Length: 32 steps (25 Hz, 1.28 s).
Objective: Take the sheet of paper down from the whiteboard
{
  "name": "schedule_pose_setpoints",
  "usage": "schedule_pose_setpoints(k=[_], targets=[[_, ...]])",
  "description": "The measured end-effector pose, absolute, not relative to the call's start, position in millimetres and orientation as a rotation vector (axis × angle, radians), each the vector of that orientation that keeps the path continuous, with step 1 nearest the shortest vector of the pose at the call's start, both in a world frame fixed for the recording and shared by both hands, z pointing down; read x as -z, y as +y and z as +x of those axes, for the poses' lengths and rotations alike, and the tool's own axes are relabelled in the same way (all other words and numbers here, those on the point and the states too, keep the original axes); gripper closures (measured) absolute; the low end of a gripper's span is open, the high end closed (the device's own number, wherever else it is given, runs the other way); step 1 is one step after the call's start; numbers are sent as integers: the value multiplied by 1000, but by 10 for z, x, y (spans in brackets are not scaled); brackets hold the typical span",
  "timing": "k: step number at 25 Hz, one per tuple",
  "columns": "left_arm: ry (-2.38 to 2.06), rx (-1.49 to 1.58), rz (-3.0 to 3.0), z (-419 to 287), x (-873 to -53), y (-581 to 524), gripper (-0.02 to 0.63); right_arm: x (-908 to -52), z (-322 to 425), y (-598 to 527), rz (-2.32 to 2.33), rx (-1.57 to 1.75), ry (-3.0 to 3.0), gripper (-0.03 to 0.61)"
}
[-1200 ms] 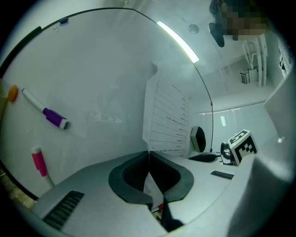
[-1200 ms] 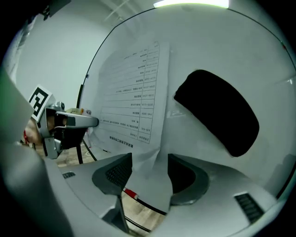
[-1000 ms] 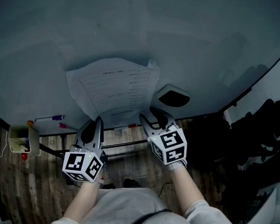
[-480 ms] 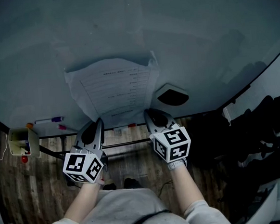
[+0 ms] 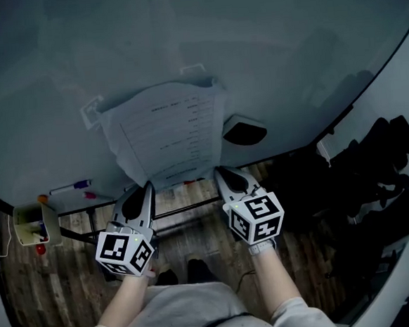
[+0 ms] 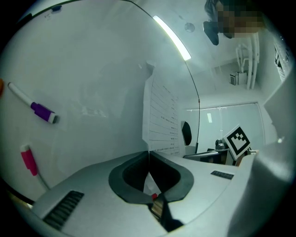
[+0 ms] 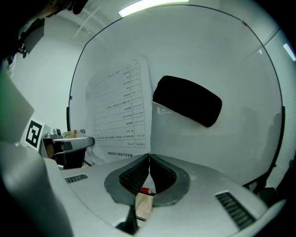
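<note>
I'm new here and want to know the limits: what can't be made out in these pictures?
- Print on the paper: every view, too small to read.
- What fixes the paper's top to the whiteboard: head view, too small and dim.
- What is in the box: head view, dark and tiny.
- Dark shapes at right: head view, in shadow, cut by the edge.

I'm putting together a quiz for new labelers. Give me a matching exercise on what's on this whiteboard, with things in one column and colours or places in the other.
Things:
1. sheet of paper
2. eraser
3. upper marker
4. lower marker

Colours or places:
A. pink
B. black, right of the sheet
C. white, printed with a table
D. purple cap

Pairs: 1-C, 2-B, 3-D, 4-A
</note>
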<state>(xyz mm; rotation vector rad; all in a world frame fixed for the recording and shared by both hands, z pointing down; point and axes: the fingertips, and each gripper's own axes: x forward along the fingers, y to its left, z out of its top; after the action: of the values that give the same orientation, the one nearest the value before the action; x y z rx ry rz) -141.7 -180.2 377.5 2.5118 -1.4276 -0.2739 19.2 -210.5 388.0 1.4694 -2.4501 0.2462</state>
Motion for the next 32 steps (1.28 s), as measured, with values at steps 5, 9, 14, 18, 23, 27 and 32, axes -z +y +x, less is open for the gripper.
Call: schedule_pose_setpoints(k=[5,9,14,18,23,27,32], targets=[[-1364,251,2536,-1437,-3880,-1722,598,-3956,147,-1960,1512,-261,-2421,555],[-1348,232,2543,-1435,-3881,-1664,598,-3963,119,-1871,1514,-266,-2423,555],[-1355,226,2542,-1549,-4013,-1532,598,-4089,28,-1753,1495,-286,-2431,555],[-1380,206,2519,-1516,-4017,-1378,598,-4129,65,-1594,1455,-338,-2456,557],[-1418,182,2482,-1418,-4098,-1040,598,-4250,160,-1260,1389,-391,-2496,557],[-1428,168,2469,-1237,-4200,-623,598,-4325,355,-850,1362,-412,-2525,557],[-1398,151,2441,-1125,-4259,-418,598,-4393,446,-620,1338,-454,-2520,557]])
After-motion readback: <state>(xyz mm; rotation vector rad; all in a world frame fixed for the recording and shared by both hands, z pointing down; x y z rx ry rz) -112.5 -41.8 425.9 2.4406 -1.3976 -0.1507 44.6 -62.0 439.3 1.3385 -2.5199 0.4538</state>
